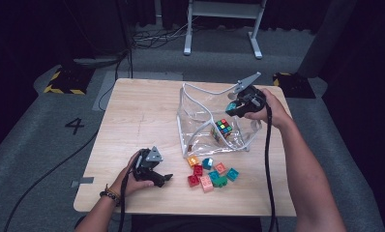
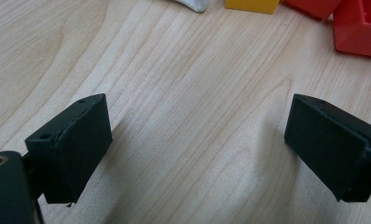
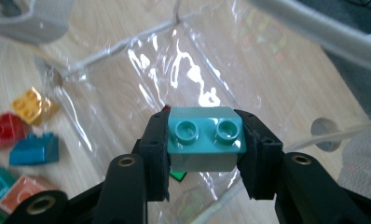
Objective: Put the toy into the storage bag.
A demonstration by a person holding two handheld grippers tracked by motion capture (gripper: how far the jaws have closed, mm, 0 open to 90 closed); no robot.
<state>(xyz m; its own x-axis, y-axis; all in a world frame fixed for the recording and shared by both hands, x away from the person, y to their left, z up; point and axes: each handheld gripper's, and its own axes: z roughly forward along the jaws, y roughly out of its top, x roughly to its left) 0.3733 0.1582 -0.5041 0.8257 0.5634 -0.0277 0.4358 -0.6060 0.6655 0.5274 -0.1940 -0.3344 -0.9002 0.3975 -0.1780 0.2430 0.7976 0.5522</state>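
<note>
My right gripper (image 3: 206,154) is shut on a teal two-stud brick (image 3: 206,137), held over the clear plastic bag (image 3: 211,65). In the high view that gripper (image 1: 235,107) hovers at the bag's (image 1: 200,104) right side with the brick (image 1: 231,106) in it. A multicoloured puzzle cube (image 1: 223,128) lies inside the bag. Loose bricks (image 1: 211,174) in red, teal, orange, pink and green lie in front of the bag. My left gripper (image 1: 165,178) rests low near the table's front left, open, and its view has bare wood between the jaws (image 2: 197,154).
The wooden table (image 1: 132,116) has free room on its left half. In the left gripper view a yellow brick (image 2: 251,4) and red bricks (image 2: 358,28) lie just ahead. Beyond the table stand a white desk frame (image 1: 222,24) and cables on grey carpet.
</note>
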